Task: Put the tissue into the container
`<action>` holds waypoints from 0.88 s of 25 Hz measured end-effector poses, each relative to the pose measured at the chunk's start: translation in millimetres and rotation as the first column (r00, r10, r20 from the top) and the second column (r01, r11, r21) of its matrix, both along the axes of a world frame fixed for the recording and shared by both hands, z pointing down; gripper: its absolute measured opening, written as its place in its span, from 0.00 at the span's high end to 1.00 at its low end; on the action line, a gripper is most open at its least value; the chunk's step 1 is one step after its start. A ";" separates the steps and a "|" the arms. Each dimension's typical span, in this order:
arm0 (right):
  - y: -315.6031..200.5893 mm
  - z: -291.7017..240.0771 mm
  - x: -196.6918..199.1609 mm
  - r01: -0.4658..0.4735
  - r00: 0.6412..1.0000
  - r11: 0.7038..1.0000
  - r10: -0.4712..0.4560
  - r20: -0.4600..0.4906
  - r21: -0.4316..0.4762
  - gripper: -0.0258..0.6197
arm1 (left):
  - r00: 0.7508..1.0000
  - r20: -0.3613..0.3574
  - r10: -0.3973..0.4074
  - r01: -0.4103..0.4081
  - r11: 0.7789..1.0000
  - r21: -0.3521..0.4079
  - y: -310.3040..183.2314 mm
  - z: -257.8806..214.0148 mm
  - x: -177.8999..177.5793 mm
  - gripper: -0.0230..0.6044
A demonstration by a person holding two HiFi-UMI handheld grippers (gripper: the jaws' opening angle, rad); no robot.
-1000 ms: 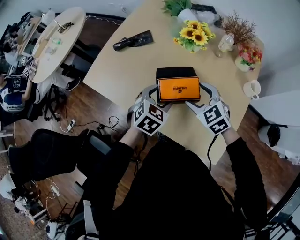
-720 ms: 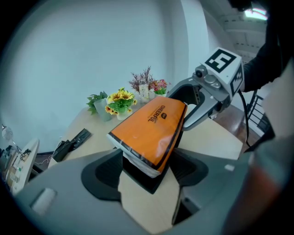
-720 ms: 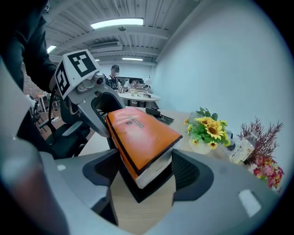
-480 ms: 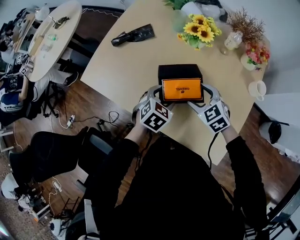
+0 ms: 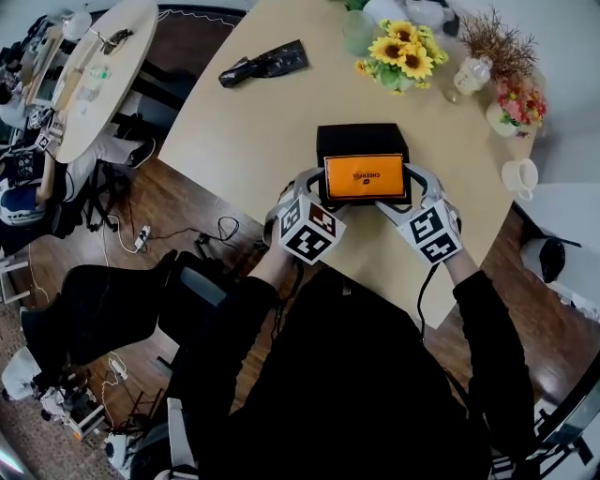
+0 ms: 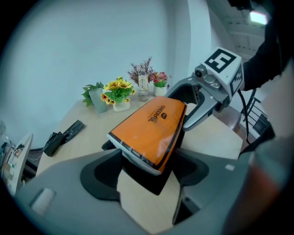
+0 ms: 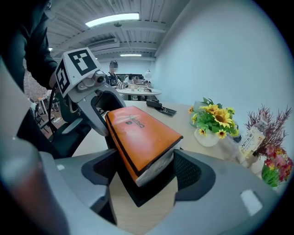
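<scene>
Now the tissue pack [image 5: 364, 178] has sunk onto the container [image 5: 361, 139], and the left gripper [image 5: 317, 193] and right gripper [image 5: 409, 193], both clamping it, have just been opening slightly, so release seems near.

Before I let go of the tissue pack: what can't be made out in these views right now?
Inside of the container: all views, covered by the tissue pack.
Near corners of the pack: head view, behind the left hand-held gripper and right hand-held gripper.
Label on the bottle: head view, too small.
Most of the white pot: head view, cut off by the top edge.
</scene>
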State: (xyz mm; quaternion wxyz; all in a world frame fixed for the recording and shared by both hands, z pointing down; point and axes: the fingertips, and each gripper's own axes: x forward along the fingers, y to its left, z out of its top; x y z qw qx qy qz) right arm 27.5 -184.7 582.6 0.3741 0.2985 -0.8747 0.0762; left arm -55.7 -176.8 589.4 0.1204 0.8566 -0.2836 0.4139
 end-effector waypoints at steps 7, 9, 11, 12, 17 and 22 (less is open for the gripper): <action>10.0 -2.7 -9.1 0.063 0.998 0.997 -0.063 -0.008 0.033 0.15 | 1.000 -0.026 0.002 -0.002 1.000 0.019 7.2 -4.7 7.5 0.33; 9.8 -3.7 -8.7 0.054 0.999 0.998 -0.054 -0.003 0.041 0.15 | 0.999 -0.034 -0.001 0.001 1.000 0.016 9.0 -6.0 10.9 0.33; 8.4 -6.6 -6.6 0.040 0.999 0.998 -0.040 0.004 0.050 0.15 | 0.999 -0.036 -0.002 0.003 1.000 0.019 10.2 -7.7 12.3 0.33; 8.1 -8.7 -5.7 0.035 0.999 0.998 -0.035 0.007 0.054 0.16 | 0.999 -0.036 -0.002 0.003 1.000 0.022 11.1 -8.6 12.4 0.33; 11.9 -12.7 -1.2 0.019 1.000 0.998 -0.020 0.024 0.058 0.16 | 1.000 -0.028 -0.003 0.004 0.999 0.035 14.9 -11.5 11.1 0.33; 17.0 -16.5 -0.2 0.025 0.999 0.997 -0.027 0.025 0.067 0.16 | 1.000 -0.027 0.000 0.002 0.999 0.051 18.3 -17.5 14.2 0.33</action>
